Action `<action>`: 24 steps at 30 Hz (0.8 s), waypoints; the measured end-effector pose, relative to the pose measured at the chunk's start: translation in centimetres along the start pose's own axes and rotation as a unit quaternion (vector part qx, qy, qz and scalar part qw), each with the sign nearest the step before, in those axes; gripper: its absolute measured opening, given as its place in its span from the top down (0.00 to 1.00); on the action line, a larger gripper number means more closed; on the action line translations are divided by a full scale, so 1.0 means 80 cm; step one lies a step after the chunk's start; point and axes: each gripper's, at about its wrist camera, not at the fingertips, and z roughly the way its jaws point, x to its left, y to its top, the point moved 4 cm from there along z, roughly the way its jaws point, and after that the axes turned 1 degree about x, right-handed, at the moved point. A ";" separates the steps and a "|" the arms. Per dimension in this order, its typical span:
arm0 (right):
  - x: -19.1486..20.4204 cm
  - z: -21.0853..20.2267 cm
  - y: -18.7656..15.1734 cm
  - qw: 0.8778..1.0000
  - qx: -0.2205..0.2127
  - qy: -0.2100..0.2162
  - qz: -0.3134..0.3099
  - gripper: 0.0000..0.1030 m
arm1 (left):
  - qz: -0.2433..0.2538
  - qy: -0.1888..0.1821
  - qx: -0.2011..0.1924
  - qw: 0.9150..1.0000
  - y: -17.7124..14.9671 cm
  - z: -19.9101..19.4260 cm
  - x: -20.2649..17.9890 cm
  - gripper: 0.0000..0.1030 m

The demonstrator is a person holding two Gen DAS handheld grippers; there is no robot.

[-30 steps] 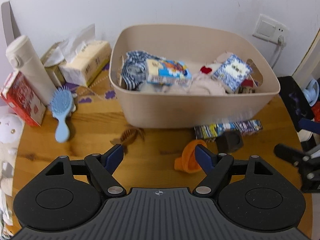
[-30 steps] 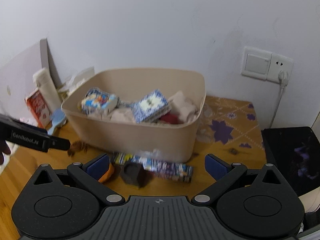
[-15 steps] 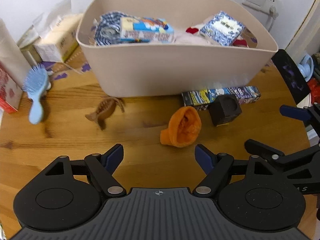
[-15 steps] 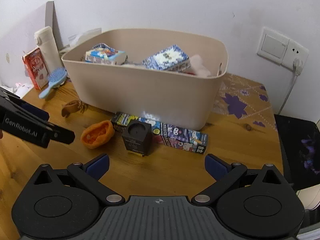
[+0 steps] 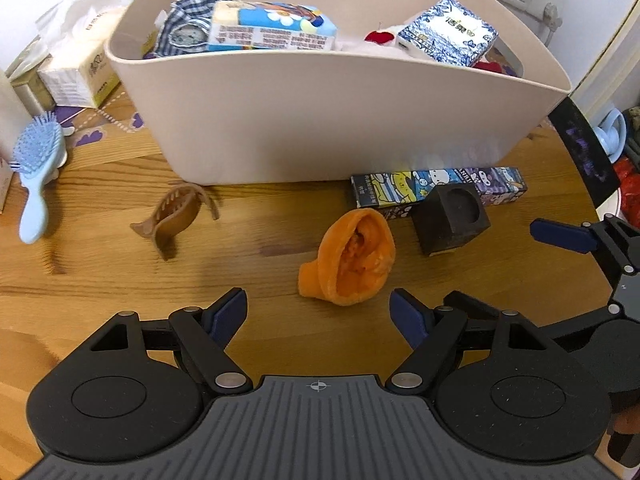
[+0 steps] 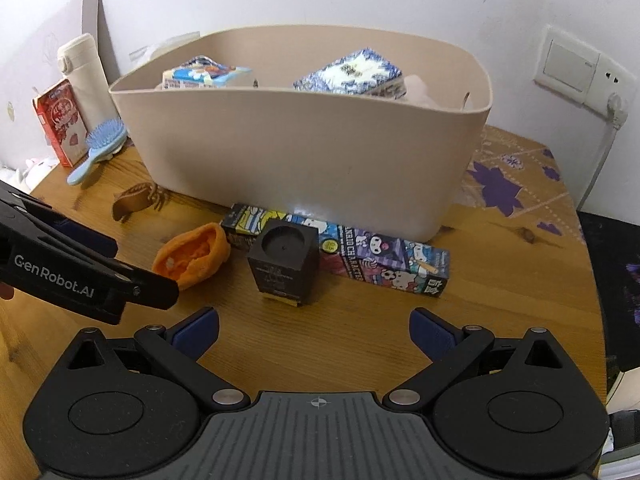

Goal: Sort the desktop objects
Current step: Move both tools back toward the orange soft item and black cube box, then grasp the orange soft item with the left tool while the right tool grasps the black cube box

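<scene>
An orange soft pouch [image 5: 352, 256] lies on the wooden table [image 5: 260, 272], just ahead of my left gripper [image 5: 318, 310], which is open and empty. A black cube with a round recess [image 6: 284, 268] stands just ahead of my right gripper [image 6: 314, 328], also open and empty. Behind the cube lies a long cartoon-printed box [image 6: 380, 264], against a beige bin [image 6: 304, 152] that holds boxes and cloth. A brown hair claw [image 5: 176, 216] and a blue hairbrush [image 5: 36, 160] lie to the left. The left gripper's finger [image 6: 80, 276] shows beside the orange pouch [image 6: 192, 258].
A tissue pack [image 5: 80, 72], a white bottle [image 6: 86, 80] and a red carton [image 6: 60, 124] stand at the back left by the wall. A wall socket with a plugged cable [image 6: 580, 68] is at the back right. A dark object [image 6: 616, 280] sits past the table's right edge.
Both grippers have come down towards the table, so the pouch, cube and bin look larger and nearer. The jaws of both stay as wide as before. No object has moved.
</scene>
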 end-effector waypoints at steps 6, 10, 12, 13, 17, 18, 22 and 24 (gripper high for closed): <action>0.002 0.013 0.002 1.000 0.000 -0.009 -0.011 0.06 | -0.013 0.005 -0.002 1.000 0.005 0.015 0.001 0.23; 0.000 0.022 0.006 1.000 -0.005 -0.008 -0.006 0.10 | -0.023 0.009 -0.014 1.000 0.007 0.019 0.004 0.23; 0.000 0.026 0.008 1.000 -0.005 -0.007 -0.005 0.14 | -0.021 0.013 -0.019 1.000 0.009 0.021 0.004 0.23; 0.002 0.028 0.009 1.000 -0.005 -0.005 -0.008 0.18 | -0.019 0.015 -0.019 1.000 0.010 0.022 0.003 0.23; 0.011 0.034 0.009 1.000 -0.006 -0.003 -0.024 0.26 | -0.019 0.021 -0.025 0.999 0.014 0.025 0.000 0.25; 0.012 0.035 0.009 1.000 -0.008 -0.002 -0.023 0.26 | -0.018 0.023 -0.029 0.999 0.014 0.025 0.000 0.28; 0.016 0.036 0.011 0.999 -0.014 -0.007 -0.030 0.27 | -0.007 0.032 -0.043 0.999 0.016 0.024 0.000 0.46; 0.016 0.036 0.012 0.999 -0.017 -0.008 -0.033 0.30 | -0.010 0.033 -0.046 0.998 0.018 0.023 0.002 0.51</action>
